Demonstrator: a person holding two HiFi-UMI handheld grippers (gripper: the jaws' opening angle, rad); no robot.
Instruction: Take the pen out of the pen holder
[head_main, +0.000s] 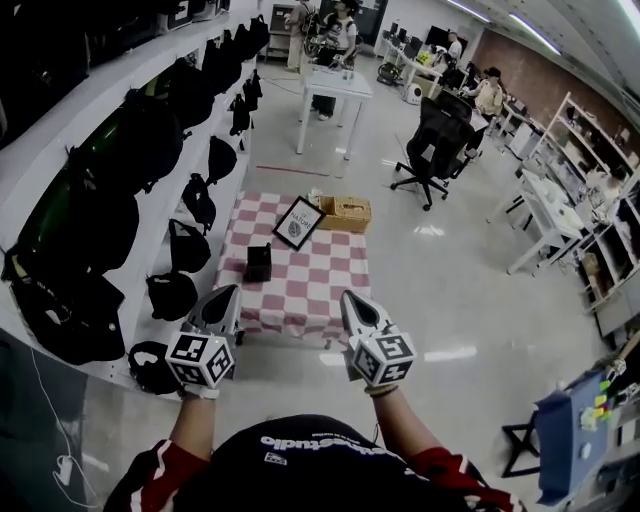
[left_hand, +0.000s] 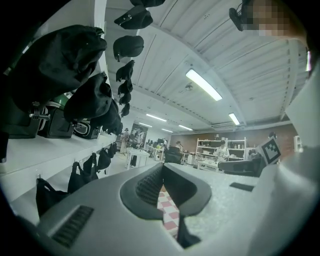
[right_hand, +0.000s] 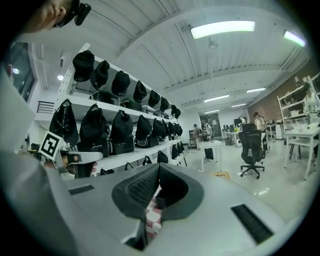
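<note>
A low table with a red-and-white checked cloth (head_main: 320, 280) stands on the floor ahead of me. On it sits a black pen holder (head_main: 259, 262); I cannot make out a pen in it from here. My left gripper (head_main: 232, 291) and right gripper (head_main: 348, 297) are held side by side short of the table's near edge, both shut and holding nothing. In the left gripper view the left gripper (left_hand: 162, 169) has its jaws together, with checked cloth (left_hand: 169, 212) showing below them. The right gripper (right_hand: 159, 169) is also closed, and the pen holder (right_hand: 159, 202) shows small through the gap beneath its tips.
A framed picture (head_main: 298, 222) and a wicker basket (head_main: 345, 212) stand at the table's far end. White shelves with black bags (head_main: 150, 190) line the left wall. Further off are a white table (head_main: 335, 85), an office chair (head_main: 432, 150) and several people.
</note>
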